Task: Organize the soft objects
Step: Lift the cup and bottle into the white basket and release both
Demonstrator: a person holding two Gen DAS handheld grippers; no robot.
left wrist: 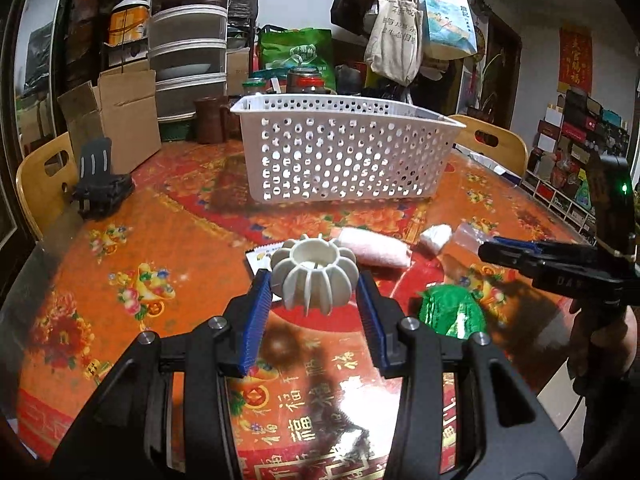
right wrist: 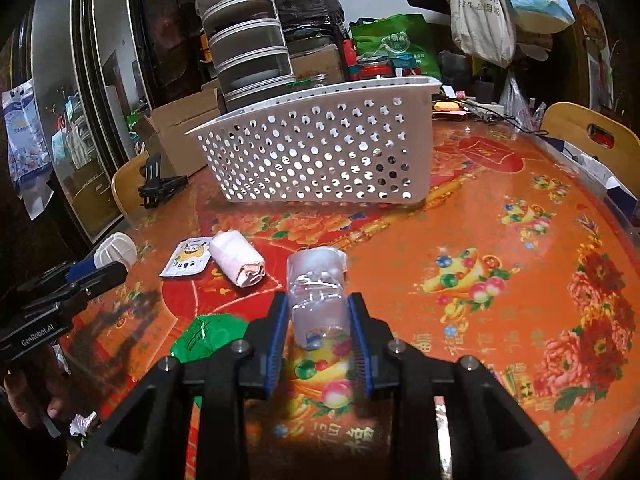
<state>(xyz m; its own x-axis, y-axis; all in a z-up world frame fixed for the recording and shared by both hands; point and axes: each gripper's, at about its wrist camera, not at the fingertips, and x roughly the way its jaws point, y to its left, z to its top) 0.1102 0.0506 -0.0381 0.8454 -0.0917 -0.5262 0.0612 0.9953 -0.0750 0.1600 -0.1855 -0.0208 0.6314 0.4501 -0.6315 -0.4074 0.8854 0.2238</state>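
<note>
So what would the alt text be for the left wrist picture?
A white ribbed ring-shaped object sits between the left gripper's blue-padded jaws above a red floral tablecloth. Beyond lie a pink rolled towel and a white perforated basket; the right gripper enters at right.

ribbed ball [left wrist: 314,276]: cream, hollow, between blue fingers
clear pouch [right wrist: 318,292]: crinkled, gripped
pink roll [left wrist: 374,252]: lying flat
basket [left wrist: 344,152]: white, perforated, upright

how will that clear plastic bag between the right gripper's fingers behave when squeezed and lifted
The clear plastic bag looks thin and puffy, so it will probably crumple between the right gripper fingers. It seems light. Its glossy film may slip, and the far end may sag.
</note>
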